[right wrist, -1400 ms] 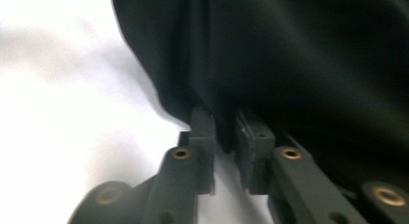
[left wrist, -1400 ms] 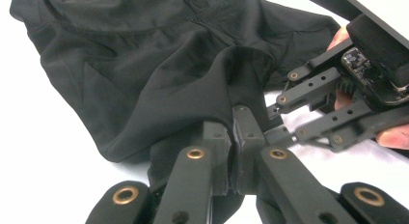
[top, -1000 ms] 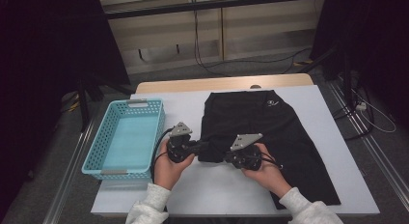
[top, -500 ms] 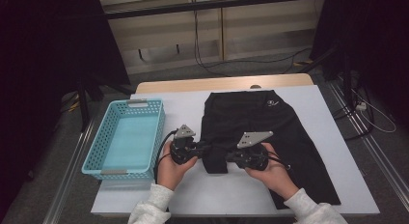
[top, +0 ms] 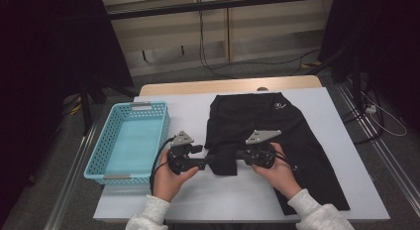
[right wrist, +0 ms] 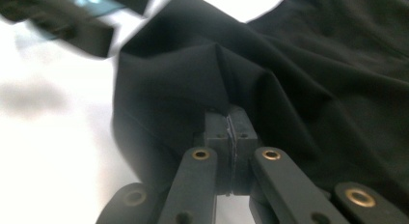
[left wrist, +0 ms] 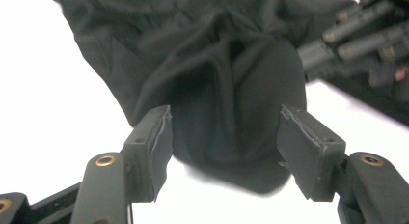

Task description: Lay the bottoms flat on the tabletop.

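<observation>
Black shorts (top: 270, 136), spread on the white table (top: 346, 190) beside a blue basket (top: 130, 141), are pinched at a fold by the right gripper (right wrist: 230, 125), while the left gripper (left wrist: 224, 137), jaws just opened, is held apart around that fold

Overhead view; two close gripper views

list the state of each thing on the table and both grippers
black garment: lying mostly flat on the table, its near left corner bunched between the grippers
left gripper: open, its jaws have just been opening, cloth between the fingers but not pressed
right gripper: shut on a fold of the black garment
blue basket: upright, empty, left of the garment
</observation>
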The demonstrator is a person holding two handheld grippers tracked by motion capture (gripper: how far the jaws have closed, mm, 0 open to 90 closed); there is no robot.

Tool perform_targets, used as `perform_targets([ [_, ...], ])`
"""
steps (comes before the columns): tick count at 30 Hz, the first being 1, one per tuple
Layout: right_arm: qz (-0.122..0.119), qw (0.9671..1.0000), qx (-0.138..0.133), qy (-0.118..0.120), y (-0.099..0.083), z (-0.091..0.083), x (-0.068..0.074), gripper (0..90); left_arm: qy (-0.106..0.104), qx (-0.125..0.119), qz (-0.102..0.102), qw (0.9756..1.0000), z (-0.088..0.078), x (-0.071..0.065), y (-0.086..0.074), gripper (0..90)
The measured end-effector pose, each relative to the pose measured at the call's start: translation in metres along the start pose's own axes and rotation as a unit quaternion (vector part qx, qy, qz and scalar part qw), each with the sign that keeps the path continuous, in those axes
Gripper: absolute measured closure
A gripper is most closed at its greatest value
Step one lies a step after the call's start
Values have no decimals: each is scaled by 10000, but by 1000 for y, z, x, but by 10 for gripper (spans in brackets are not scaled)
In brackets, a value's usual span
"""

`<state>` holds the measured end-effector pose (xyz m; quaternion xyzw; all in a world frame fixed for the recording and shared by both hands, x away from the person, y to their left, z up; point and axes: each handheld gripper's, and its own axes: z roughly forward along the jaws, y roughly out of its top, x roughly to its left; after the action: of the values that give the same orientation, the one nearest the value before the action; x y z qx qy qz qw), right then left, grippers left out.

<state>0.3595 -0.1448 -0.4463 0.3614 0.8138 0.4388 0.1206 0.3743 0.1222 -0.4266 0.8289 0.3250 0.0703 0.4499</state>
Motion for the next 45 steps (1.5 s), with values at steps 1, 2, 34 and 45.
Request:
perform_targets([
  [1, 54, 10000, -6, -13, -1, 1, -3, 900, -20, 64, 22, 10000, 2, -1, -1, 385],
  [2, 114, 9999, 24, -8, -2, 2, -5, 900, -58, 103, 38, 9999, 4, -2, -2, 392],
  [34, 123, 9998, -160, -56, 0, -7, -5, 683, 85, 45, -355, 9993, -2, 16, 1, 882],
  [45, -126, 9996, 197, 132, -5, 6, 3, 626, 342, 255, -588, 9974, 12, 28, -12, 856],
])
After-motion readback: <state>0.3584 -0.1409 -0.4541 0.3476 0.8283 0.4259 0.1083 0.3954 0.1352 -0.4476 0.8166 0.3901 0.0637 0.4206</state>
